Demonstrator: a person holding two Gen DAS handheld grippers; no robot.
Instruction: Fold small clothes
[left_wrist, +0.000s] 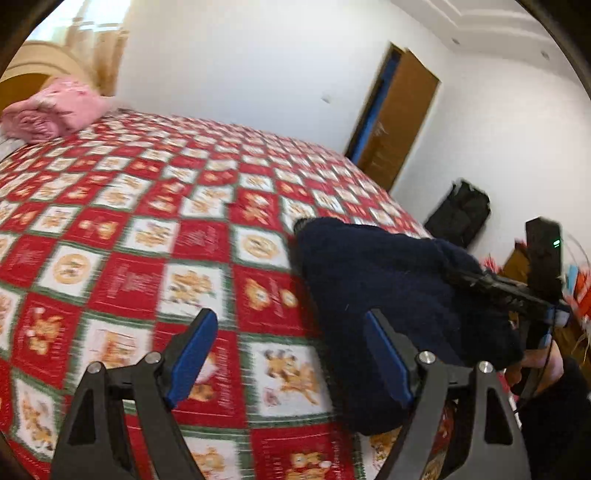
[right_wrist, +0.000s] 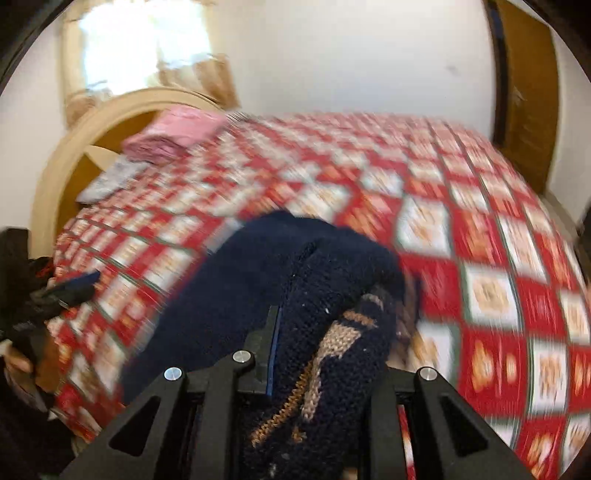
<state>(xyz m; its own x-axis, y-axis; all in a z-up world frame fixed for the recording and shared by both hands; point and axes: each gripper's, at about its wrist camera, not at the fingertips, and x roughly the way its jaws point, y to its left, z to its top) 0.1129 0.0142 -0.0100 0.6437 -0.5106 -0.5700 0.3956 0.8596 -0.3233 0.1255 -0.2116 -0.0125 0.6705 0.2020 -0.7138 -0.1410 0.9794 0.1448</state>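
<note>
A dark navy knitted garment (left_wrist: 388, 295) with a tan pattern hangs in a bunch above the bed's near right part. My right gripper (right_wrist: 314, 354) is shut on it; the knit (right_wrist: 325, 332) drapes over its fingers and hides the tips. In the left wrist view the right gripper (left_wrist: 517, 291) holds the garment's right side. My left gripper (left_wrist: 291, 354) is open and empty, its blue pads apart, just left of the garment. It also shows at the left edge of the right wrist view (right_wrist: 70, 288).
The bed (left_wrist: 147, 229) has a red and white checked cover. A folded pink blanket (left_wrist: 55, 110) and a grey pillow (right_wrist: 110, 177) lie at the headboard end. A brown door (left_wrist: 399, 122) and black bags (left_wrist: 461, 214) stand beyond the bed.
</note>
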